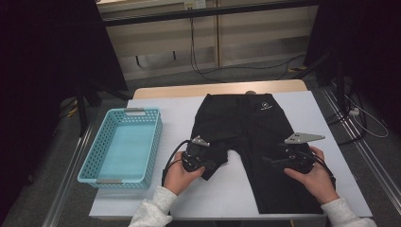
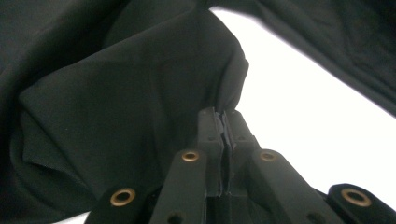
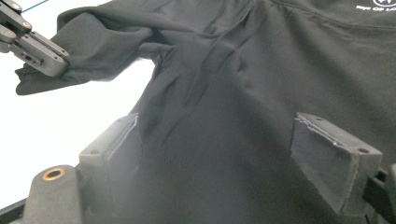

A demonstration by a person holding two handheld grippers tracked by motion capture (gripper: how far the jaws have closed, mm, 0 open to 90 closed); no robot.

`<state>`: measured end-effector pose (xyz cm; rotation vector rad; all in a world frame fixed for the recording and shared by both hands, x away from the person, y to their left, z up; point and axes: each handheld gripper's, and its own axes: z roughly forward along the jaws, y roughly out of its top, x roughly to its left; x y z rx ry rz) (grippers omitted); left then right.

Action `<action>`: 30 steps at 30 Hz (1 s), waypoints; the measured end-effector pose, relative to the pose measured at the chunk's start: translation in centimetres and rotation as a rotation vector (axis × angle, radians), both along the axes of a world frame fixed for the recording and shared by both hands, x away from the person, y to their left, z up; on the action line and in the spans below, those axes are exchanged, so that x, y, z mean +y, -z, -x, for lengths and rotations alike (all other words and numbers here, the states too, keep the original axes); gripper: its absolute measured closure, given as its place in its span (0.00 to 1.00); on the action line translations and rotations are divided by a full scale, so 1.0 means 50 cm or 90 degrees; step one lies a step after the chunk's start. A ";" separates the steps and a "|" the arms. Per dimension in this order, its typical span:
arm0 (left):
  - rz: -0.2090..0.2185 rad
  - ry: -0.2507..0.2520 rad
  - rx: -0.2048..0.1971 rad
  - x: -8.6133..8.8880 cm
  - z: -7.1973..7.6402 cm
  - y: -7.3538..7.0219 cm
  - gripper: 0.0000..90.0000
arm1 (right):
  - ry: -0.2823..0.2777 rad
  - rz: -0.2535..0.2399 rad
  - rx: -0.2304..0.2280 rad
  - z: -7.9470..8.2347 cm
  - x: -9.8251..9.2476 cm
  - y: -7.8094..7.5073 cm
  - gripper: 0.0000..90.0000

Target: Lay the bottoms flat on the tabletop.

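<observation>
- High view: black stretch-fabric shorts (image 1: 250, 142) lie flat on white table sheet (image 1: 293, 101); empty turquoise perforated plastic basket (image 1: 122, 145) sits left.
- Left gripper (image 2: 223, 123) pinches the near leg hem; for folding, lift evenly, keeping cloth taut.
- Right gripper (image 3: 233, 154) hovers low over the other leg, jaws spread, grasping nothing; both hands level.
</observation>
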<state>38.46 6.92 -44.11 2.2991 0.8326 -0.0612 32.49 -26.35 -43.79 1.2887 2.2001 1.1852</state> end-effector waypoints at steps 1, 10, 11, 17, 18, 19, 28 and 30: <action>0.008 -0.011 0.007 0.002 0.000 -0.003 0.97 | 0.001 0.000 -0.001 0.000 0.000 0.000 0.19; 0.055 -0.025 -0.005 0.024 -0.001 -0.041 0.98 | -0.004 -0.002 0.000 0.001 0.002 0.000 0.19; 0.060 -0.023 -0.009 0.025 0.000 -0.046 0.98 | -0.005 -0.002 0.000 0.001 0.003 0.001 0.19; 0.089 -0.018 -0.021 0.023 0.009 -0.066 0.98 | -0.010 -0.002 -0.002 0.002 0.009 -0.001 0.19; 0.093 -0.016 -0.022 0.022 0.011 -0.068 0.98 | -0.010 -0.001 -0.003 0.002 0.010 -0.001 0.19; 0.093 -0.013 -0.024 0.020 0.012 -0.070 0.99 | -0.011 -0.001 -0.002 0.002 0.011 -0.001 0.19; 0.103 -0.028 -0.028 0.033 0.009 -0.078 0.98 | -0.016 -0.001 0.000 0.002 0.014 0.001 0.19; 0.106 -0.033 -0.034 0.040 0.007 -0.081 0.99 | -0.016 0.000 0.000 0.002 0.014 0.001 0.19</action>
